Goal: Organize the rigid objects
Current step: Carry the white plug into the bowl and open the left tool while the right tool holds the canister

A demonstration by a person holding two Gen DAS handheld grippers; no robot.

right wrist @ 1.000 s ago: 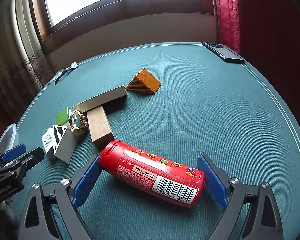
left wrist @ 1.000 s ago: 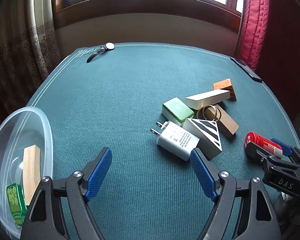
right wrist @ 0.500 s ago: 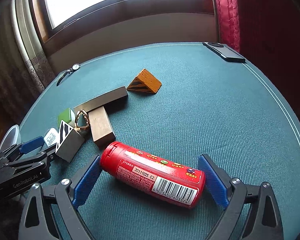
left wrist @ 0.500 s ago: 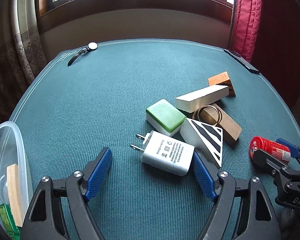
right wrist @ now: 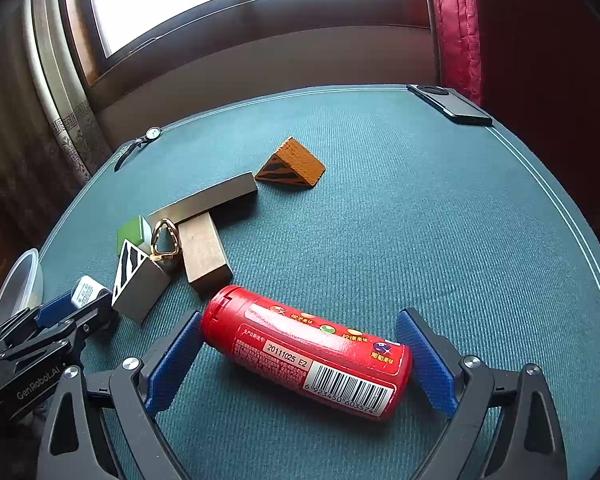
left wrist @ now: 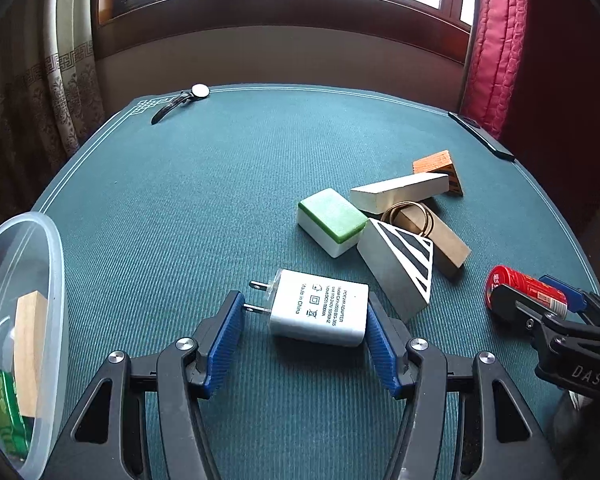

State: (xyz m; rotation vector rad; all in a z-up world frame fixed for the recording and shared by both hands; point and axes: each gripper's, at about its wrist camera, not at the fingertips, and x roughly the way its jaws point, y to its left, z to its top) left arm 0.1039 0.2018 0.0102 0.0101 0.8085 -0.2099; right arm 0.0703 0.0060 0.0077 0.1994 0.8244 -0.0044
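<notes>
A white power adapter [left wrist: 320,308] lies flat on the green table [left wrist: 220,200], prongs pointing left. My left gripper [left wrist: 305,298] has closed on it: one blue pad touches a prong tip, the other presses its right end. A red cylindrical bottle [right wrist: 308,352] lies on its side between the fingers of my right gripper [right wrist: 300,314], which stands open around it. A clear plastic container [left wrist: 56,280] at the left edge holds a wooden block [left wrist: 30,340] and a green item [left wrist: 4,408].
Beyond the adapter lies a cluster: a green-topped tile [left wrist: 332,220], a striped wedge [left wrist: 400,264], a white bar [left wrist: 400,192], a brass ring [left wrist: 408,216], a brown block [left wrist: 448,244] and an orange wedge [left wrist: 436,162]. A watch [left wrist: 180,100] and a phone [left wrist: 480,136] lie at the far edge.
My left gripper swung from the container toward the adapter, brought it between its fingers, and narrowed its jaws onto it. The right gripper stayed open around the bottle.
</notes>
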